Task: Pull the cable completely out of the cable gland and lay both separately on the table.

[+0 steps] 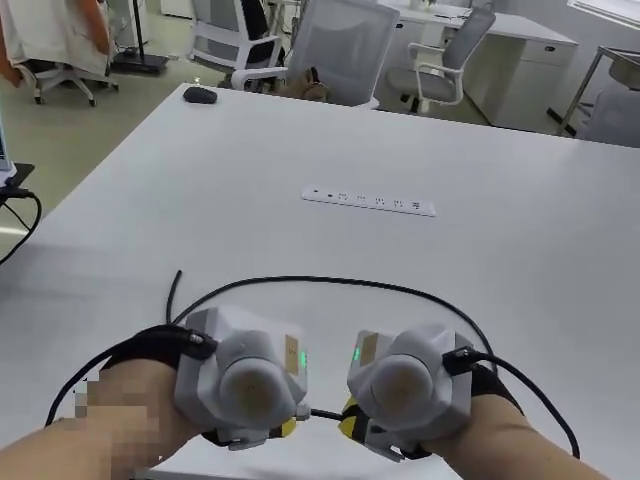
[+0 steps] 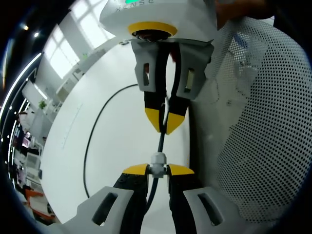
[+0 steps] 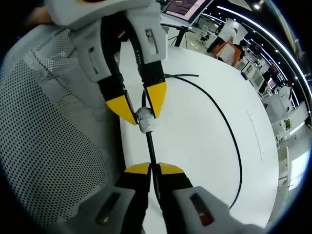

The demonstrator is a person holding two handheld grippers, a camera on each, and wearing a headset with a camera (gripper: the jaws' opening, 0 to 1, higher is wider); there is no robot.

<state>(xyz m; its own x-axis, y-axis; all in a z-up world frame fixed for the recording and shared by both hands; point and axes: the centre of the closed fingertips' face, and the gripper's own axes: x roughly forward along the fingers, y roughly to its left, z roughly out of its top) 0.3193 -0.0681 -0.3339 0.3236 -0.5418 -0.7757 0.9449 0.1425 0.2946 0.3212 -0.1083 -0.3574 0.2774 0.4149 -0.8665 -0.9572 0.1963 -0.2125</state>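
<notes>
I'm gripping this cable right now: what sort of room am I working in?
Most likely an open-plan office or lab workspace: a large white table with a power strip on it, mesh-backed swivel chairs at its far edge, and more white desks behind.

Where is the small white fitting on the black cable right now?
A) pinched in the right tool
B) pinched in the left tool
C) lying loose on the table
B: the left tool is shut on the white cable gland, while the right tool pinches only the black cable.
</notes>
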